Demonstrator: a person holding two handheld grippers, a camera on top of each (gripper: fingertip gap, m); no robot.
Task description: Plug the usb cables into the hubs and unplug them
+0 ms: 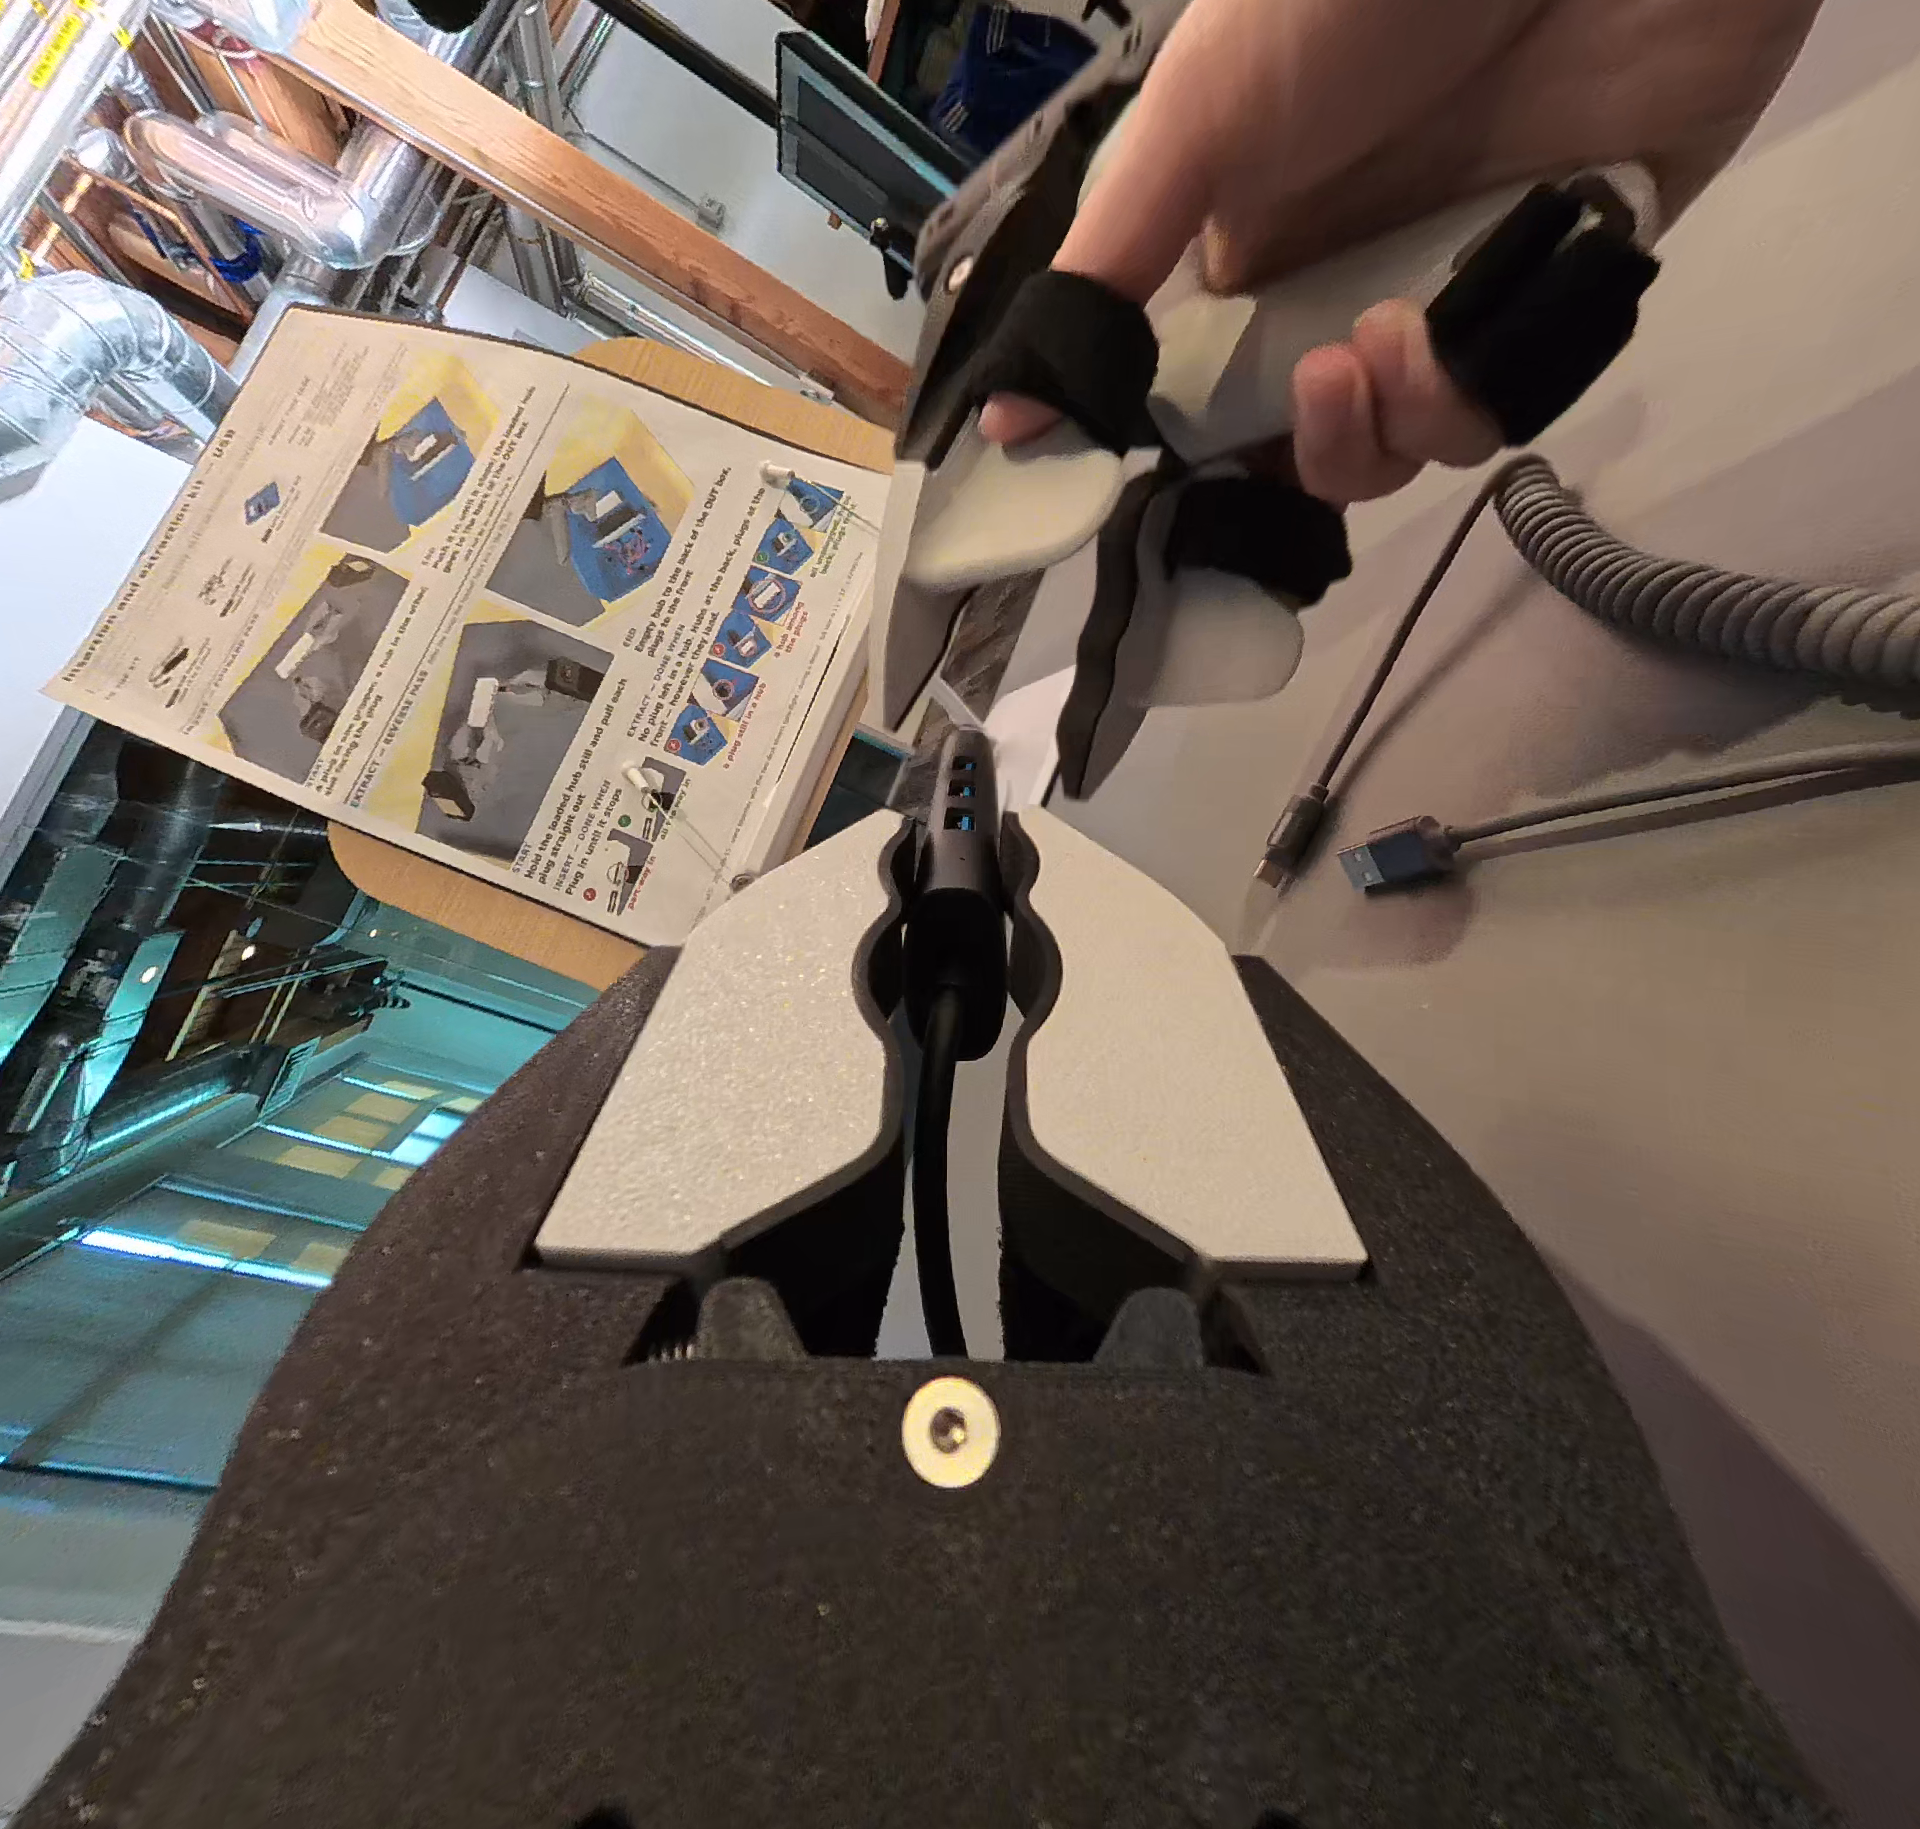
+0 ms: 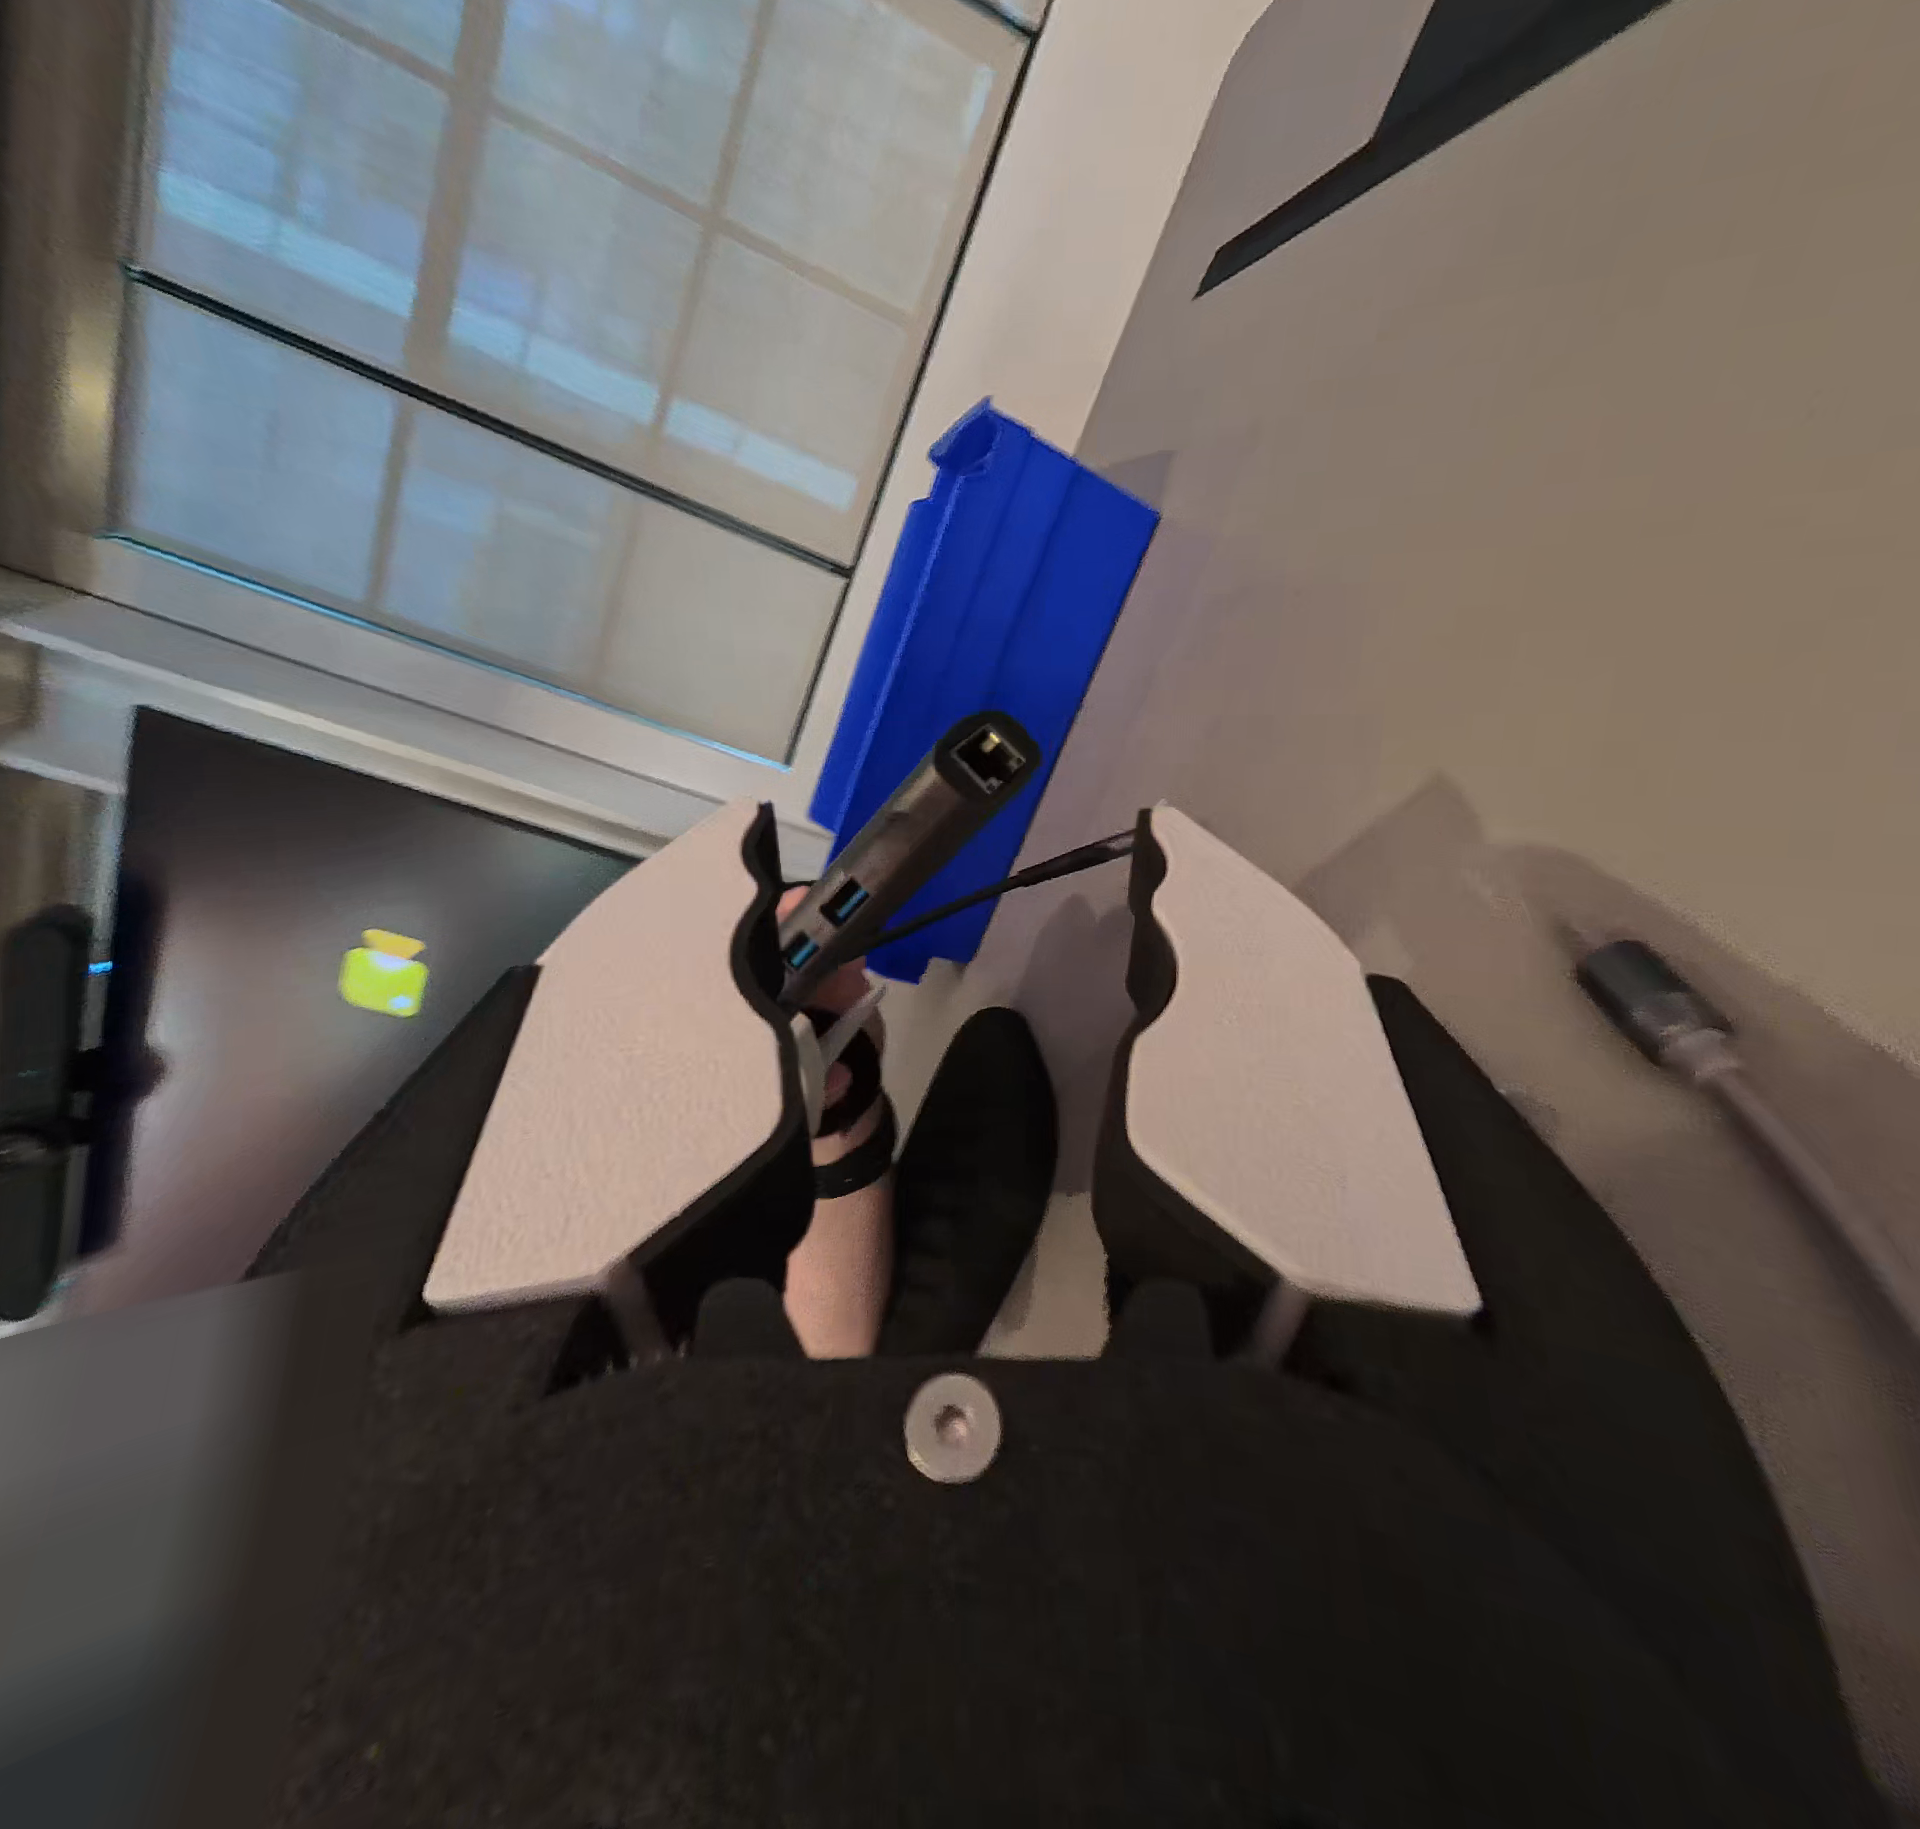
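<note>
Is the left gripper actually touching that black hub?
Touching. The left wrist view shows the left gripper shut on the black hub, a finger pressing each side.

My left gripper [image 1: 951, 906] pins the hub [image 1: 954, 875] between its fingers, the hub's own cable [image 1: 935, 1156] running back between them toward the camera. Ahead and to the right in the left wrist view, my right gripper [image 1: 1101, 636] hangs above the table [image 1: 1558, 1052], a hand [image 1: 1351, 169] wrapped round its handle. Two loose cable plugs [image 1: 1351, 844] lie on the table to the right of the hub, a coiled cable [image 1: 1683, 584] beyond them. An instruction sheet [image 1: 499, 595] stands behind the hub, to the left. In the right wrist view, the hub [image 2: 935, 823] sits between my spread right fingers [image 2: 1247, 1052], with a bin [image 2: 987, 688] on the table behind it and another plug [image 2: 1652, 1000] lying at right.
</note>
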